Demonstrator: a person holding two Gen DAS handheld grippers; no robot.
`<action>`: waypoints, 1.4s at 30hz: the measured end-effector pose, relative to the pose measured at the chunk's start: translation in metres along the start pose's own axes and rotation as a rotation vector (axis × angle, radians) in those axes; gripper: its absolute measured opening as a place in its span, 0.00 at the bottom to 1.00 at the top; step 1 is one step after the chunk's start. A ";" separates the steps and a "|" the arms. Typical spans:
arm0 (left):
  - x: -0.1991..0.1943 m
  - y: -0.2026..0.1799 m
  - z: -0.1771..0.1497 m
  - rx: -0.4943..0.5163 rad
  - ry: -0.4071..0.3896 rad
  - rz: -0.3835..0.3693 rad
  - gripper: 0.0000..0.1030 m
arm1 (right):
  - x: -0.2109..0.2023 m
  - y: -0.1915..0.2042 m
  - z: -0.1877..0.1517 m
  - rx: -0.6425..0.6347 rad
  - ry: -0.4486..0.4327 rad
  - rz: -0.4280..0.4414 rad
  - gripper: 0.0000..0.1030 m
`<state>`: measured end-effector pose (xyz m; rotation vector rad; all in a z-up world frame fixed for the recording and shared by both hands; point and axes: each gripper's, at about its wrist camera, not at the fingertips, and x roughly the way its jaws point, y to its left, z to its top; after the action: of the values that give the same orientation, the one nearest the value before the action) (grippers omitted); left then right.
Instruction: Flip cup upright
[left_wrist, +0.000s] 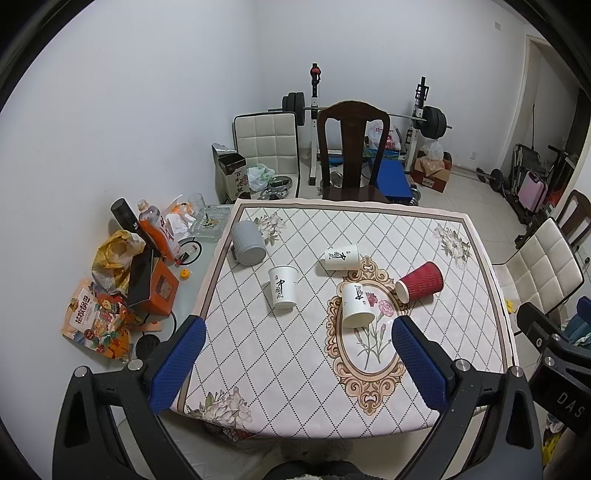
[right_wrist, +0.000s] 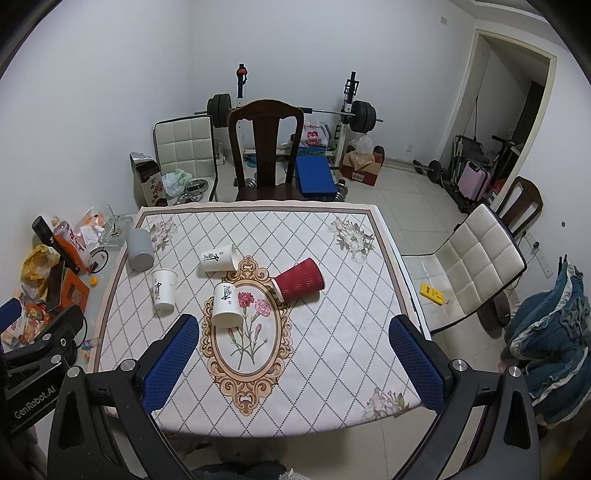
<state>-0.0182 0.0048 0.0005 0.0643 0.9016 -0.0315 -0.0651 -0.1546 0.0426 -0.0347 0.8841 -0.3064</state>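
Several cups are on the patterned table. A red ribbed paper cup lies on its side right of centre. A white paper cup lies with its mouth toward me. Another white cup lies on its side behind it. A third white cup stands at the left. A grey ribbed cup is at the far left, mouth down. My left gripper and right gripper hover open and empty above the near table edge.
A dark wooden chair stands behind the table, a white padded chair at its right. Snack bags, boxes and bottles crowd the surface at the left. Weight equipment lines the back wall.
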 end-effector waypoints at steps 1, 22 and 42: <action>0.001 0.000 0.000 0.002 0.000 0.001 1.00 | -0.001 0.000 0.001 0.000 -0.001 0.000 1.00; -0.010 0.016 0.008 -0.003 -0.008 0.002 1.00 | -0.009 0.011 0.004 -0.003 -0.003 0.010 1.00; -0.007 0.017 0.012 -0.006 0.002 0.022 1.00 | -0.002 0.015 0.004 0.021 0.015 0.027 1.00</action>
<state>-0.0123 0.0206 0.0142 0.0684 0.9029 -0.0080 -0.0590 -0.1404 0.0442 -0.0005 0.8952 -0.2908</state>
